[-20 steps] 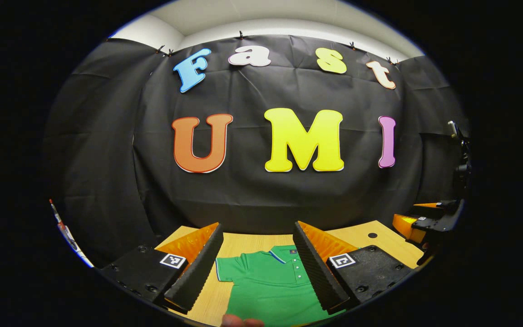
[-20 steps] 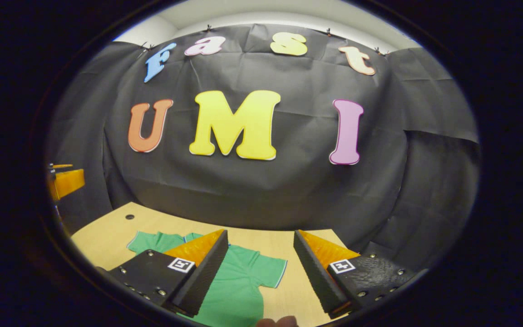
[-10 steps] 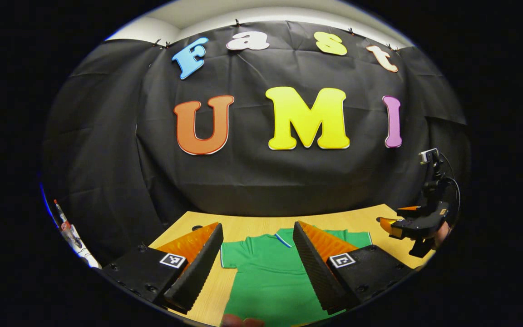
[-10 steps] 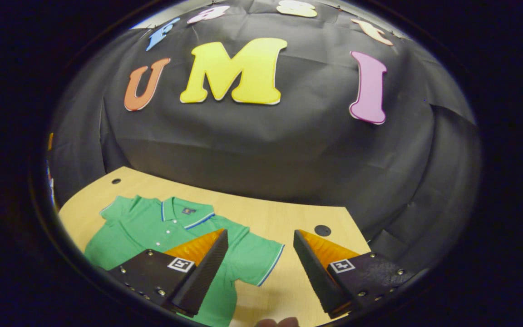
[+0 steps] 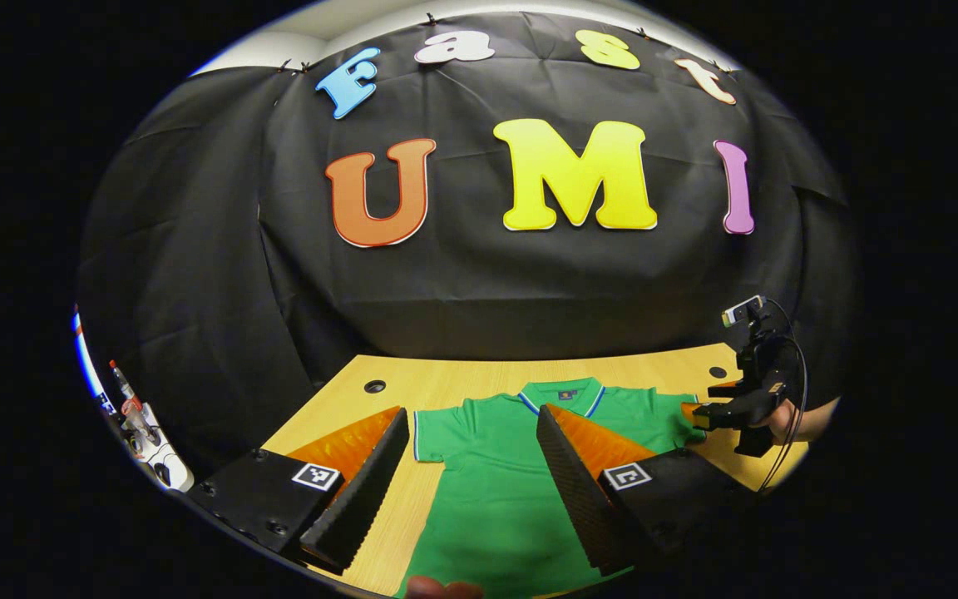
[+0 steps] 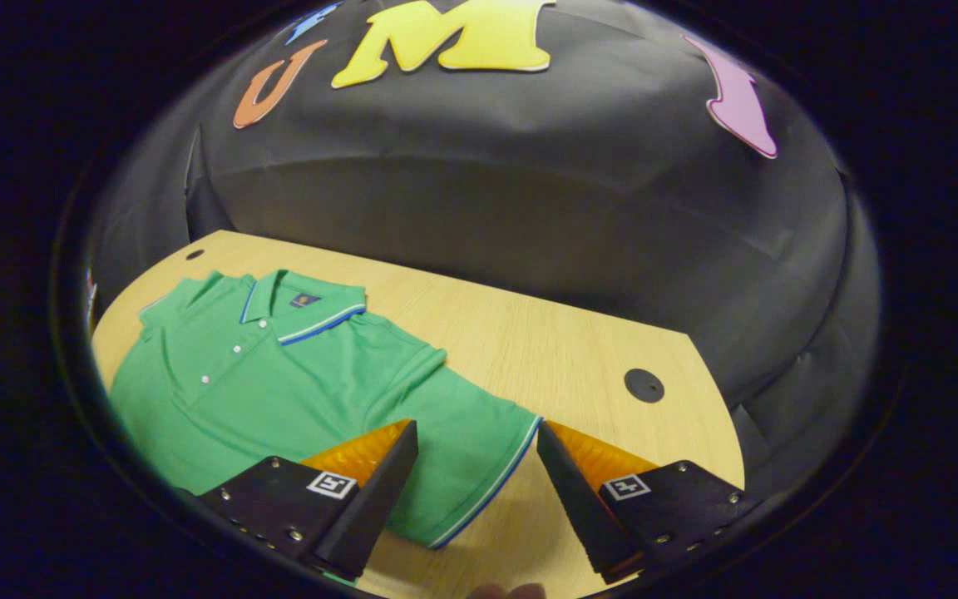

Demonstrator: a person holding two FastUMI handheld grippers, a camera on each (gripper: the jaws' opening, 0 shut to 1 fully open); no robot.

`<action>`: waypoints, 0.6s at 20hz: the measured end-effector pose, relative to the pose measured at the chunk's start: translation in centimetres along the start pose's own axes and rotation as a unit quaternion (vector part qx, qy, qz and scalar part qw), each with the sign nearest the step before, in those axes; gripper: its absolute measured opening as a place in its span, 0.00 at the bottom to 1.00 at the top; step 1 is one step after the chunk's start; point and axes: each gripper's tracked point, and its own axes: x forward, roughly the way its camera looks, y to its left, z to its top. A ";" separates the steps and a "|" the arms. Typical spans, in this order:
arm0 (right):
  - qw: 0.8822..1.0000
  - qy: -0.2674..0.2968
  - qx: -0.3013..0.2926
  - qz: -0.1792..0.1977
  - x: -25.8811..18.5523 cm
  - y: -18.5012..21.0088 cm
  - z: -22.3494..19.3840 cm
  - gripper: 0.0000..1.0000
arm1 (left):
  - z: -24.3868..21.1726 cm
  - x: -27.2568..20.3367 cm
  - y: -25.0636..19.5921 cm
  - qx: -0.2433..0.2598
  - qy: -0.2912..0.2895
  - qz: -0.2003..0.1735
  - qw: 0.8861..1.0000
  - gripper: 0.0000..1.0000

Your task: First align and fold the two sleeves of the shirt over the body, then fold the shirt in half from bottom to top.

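Right gripper view: the soft, limp green polo shirt [image 6: 279, 374] is judged best pinched at its six-o'clock sleeve hem [image 6: 491, 482], framed by the spread right claw [image 6: 477, 491].

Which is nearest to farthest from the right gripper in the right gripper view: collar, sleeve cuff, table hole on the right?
From the right gripper:
1. Sleeve cuff, lying between its open fingers.
2. Table hole, farther up and to the right on the table.
3. Collar, up at the far left.
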 end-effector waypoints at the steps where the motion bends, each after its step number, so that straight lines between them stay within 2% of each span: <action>1: 1.000 0.001 -0.005 0.000 0.8 -0.1 -0.1 0.92 | -0.2 0.2 -0.1 -0.002 0.005 0.001 1.000 0.99; 5: 1.000 0.006 0.006 -0.002 3.4 -0.8 0.1 0.92 | -1.4 0.7 -0.7 -0.007 0.020 0.003 1.000 0.99; 10: 0.999 0.015 0.028 0.024 4.2 -0.5 -0.6 0.96 | -2.9 1.0 -1.0 -0.016 0.037 0.007 0.999 0.99; 11: 0.998 0.020 0.043 0.036 4.1 0.3 -0.7 0.94 | -3.1 1.0 -1.0 -0.019 0.040 0.007 0.999 0.99; 12: 0.998 0.023 0.047 0.042 4.2 0.7 -0.8 0.85 | -2.9 0.8 -1.0 -0.019 0.040 0.008 0.999 0.99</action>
